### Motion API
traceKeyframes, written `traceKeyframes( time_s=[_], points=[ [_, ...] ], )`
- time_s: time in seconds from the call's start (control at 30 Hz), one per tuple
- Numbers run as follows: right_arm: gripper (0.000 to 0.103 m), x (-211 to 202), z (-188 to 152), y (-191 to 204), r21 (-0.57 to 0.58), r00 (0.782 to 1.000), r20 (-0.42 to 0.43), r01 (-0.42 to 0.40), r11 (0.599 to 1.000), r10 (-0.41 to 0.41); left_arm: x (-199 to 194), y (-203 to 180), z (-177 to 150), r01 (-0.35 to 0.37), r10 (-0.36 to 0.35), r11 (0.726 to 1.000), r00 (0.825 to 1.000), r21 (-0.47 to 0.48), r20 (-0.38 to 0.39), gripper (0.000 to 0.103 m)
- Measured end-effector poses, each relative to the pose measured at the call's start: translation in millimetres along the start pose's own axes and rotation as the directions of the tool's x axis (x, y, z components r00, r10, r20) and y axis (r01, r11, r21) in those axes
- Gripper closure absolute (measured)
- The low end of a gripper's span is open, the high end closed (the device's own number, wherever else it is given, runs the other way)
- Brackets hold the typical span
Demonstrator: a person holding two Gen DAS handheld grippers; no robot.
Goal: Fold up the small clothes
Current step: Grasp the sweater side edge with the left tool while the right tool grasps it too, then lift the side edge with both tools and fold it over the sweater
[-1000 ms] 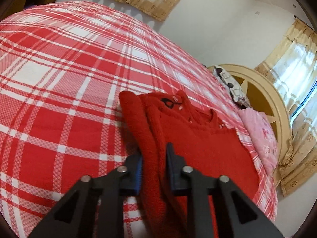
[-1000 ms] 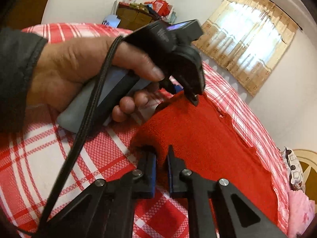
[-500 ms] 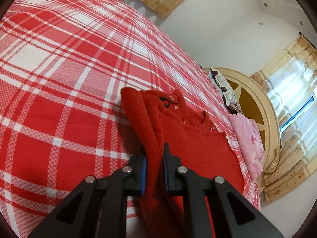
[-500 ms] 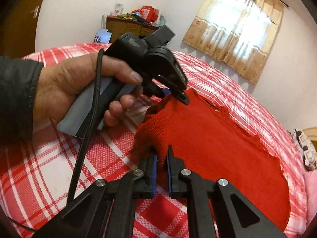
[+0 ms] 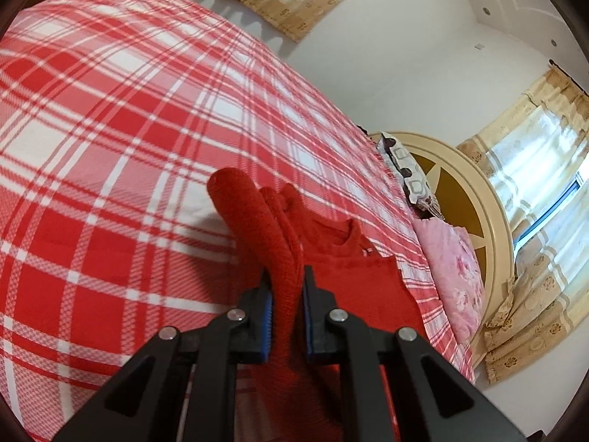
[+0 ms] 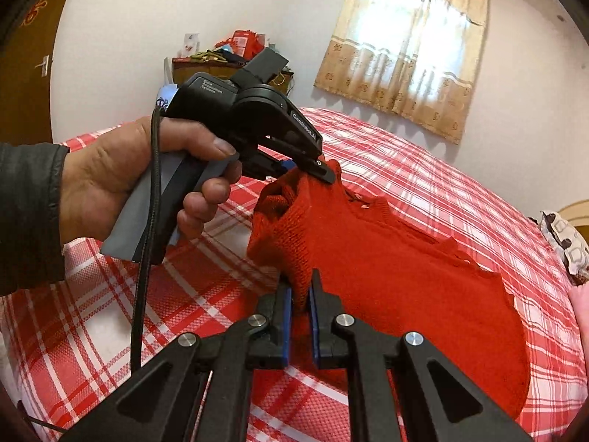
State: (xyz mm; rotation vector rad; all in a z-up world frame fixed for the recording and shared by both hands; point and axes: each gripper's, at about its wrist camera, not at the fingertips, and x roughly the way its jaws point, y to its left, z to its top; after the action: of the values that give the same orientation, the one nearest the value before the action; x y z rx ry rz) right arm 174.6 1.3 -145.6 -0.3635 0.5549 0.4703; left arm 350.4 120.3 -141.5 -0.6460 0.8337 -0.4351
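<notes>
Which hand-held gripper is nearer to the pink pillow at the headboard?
Right. The right hand-held gripper pinches the red sweater nearer the pink pillow; the left hand-held gripper pinches it farther from it.

1. We see our right gripper (image 6: 300, 304) at the bottom, its blue-padded fingers (image 6: 285, 326) pinched on a raised fold of the red knitted sweater (image 6: 397, 276).
2. Our left hand (image 6: 121, 191) holds the left gripper (image 6: 313, 173), whose tip bites the sweater's upper edge, lifted off the bed.
3. The rest of the sweater lies spread to the right on the red-and-white plaid bedspread (image 6: 441, 184).
4. A black cable (image 6: 147, 228) hangs from the left gripper's handle.
5. Behind stand a curtained window (image 6: 412, 59) and a cluttered cabinet (image 6: 221, 59).
</notes>
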Motion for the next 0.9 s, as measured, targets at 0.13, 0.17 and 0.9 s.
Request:
traceKeyframes(
  time_s=[0.13, 0.17, 0.9],
  points=[
    [0.096, -3.9, -1.1, -5.2, 0.031, 1.0, 0.007, 0.001, 1.0, -0.001, 2.1, -10.9, 1.5, 0.002, -0.002, 1.0, 1.0, 0.013, 0.003, 0.09],
    [0.096, -4.4, -1.4, -6.0, 0.037, 1.0, 0.008, 0.002, 0.999, -0.003, 2.7, -13.0, 2.1, 0.005, -0.005, 1.0, 1.0, 0.014, 0.004, 0.09],
    [0.096, -35.3, -14.5, -63.9, 0.158, 0.999, 0.027, 0.022, 0.987, -0.027, 27.0, -83.8, 1.3, 0.025, -0.024, 0.994, 1.0, 0.106, -0.012, 0.091]
  ],
)
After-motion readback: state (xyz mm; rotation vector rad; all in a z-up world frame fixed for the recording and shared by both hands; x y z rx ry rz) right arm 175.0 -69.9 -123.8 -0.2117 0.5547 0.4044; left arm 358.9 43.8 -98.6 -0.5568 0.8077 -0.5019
